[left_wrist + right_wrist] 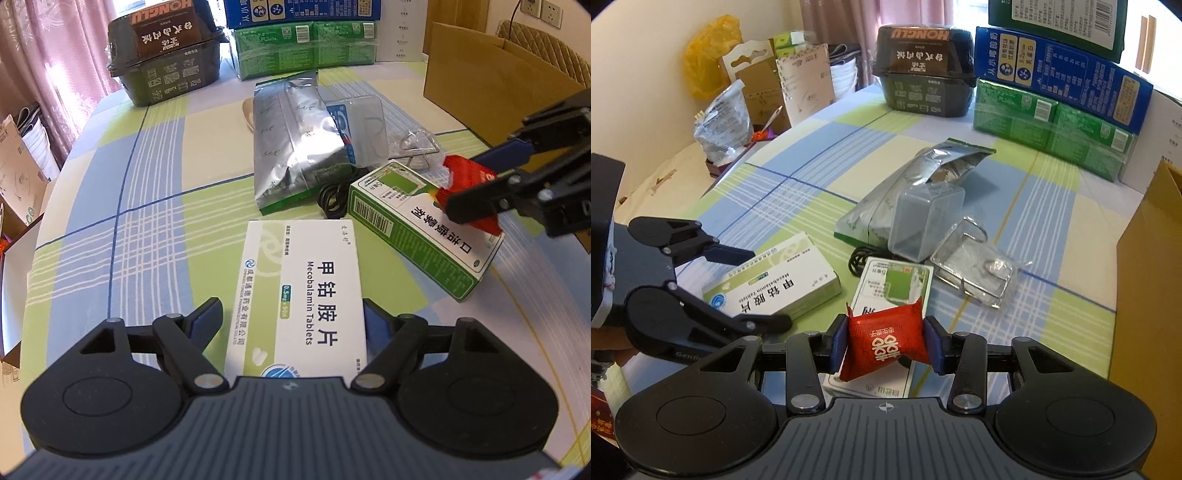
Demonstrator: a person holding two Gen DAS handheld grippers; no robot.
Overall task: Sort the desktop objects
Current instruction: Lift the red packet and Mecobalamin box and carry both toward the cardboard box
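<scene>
My left gripper point(293, 312) is open astride the near end of a white Mecobalamin tablet box point(299, 280) that lies flat on the checked tablecloth. The right pad meets the box's edge and a thin gap shows at the left pad. In the right wrist view, the left gripper point(764, 288) straddles the same tablet box point(775, 284). My right gripper point(886, 343) is shut on a red candy packet point(882, 343), held just above a green and white spray box point(890, 284). The left wrist view shows the right gripper point(469, 184) with the red packet point(467, 171) over that spray box point(424, 225).
Behind the boxes lie a silver foil bag point(291, 147), a clear plastic container point(923, 221), a bagged wire rack point(979, 269) and a black cable point(332, 199). A black food tub point(166, 62) and stacked green packs point(306, 48) stand at the back. A cardboard box point(1148, 295) stands on the right.
</scene>
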